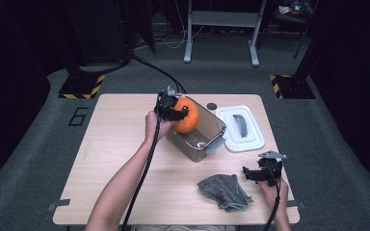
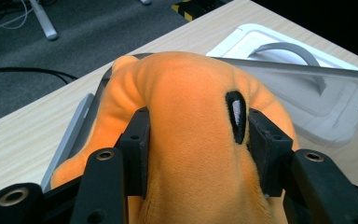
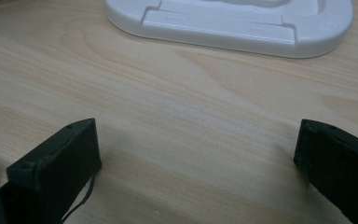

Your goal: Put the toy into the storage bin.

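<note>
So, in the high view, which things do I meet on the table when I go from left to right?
left gripper shut on the orange plush toy → clear container → grey cloth → white lid → right gripper, jaws open.

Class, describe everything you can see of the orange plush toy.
The orange plush toy is soft, short-piled fabric with rounded, bulging lobes and one glossy black oval patch, perhaps an eye. The left gripper squeezes it between both black jaws, denting its sides. It is held at the near-left rim of the clear container; whether it touches the container cannot be told.
</note>
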Tool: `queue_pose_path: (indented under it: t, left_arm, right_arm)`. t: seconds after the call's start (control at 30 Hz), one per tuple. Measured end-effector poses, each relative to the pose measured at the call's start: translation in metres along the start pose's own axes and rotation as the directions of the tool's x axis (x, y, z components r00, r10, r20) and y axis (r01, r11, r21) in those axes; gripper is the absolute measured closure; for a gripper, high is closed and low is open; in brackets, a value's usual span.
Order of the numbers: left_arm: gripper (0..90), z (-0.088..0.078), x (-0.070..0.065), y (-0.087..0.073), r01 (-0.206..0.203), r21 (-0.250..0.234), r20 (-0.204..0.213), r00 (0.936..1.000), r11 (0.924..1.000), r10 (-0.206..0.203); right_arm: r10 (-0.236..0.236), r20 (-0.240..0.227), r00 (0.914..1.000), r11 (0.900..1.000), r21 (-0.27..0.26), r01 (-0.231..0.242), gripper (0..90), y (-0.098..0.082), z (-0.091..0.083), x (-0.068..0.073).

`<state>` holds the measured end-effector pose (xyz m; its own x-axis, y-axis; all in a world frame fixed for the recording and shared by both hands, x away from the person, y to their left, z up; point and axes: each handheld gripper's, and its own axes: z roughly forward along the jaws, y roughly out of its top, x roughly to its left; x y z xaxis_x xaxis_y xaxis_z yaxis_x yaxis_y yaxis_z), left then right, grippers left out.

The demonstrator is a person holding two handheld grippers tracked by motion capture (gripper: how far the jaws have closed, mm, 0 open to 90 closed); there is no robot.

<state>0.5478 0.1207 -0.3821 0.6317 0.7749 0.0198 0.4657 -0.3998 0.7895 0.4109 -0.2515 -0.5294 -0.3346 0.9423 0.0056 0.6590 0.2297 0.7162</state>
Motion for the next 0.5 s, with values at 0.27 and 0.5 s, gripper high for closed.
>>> queue_pose_path:
  t: [0.27, 0.5]
  left_arm:
    - [48.7, 0.007, 0.001, -0.003, -0.008, 0.036, 0.005, 1.0000, 0.9993, 0.008]
    - [47.8, 0.012, 0.000, -0.005, -0.005, 0.058, 0.006, 1.0000, 0.9983, 0.005]
  right_arm:
    - [0.000, 0.000, 1.0000, 1.000, 0.000, 0.000, 0.0, 0.000, 0.000, 0.000]
    - [0.000, 0.000, 1.0000, 1.000, 0.000, 0.000, 0.0, 0.000, 0.000, 0.000]
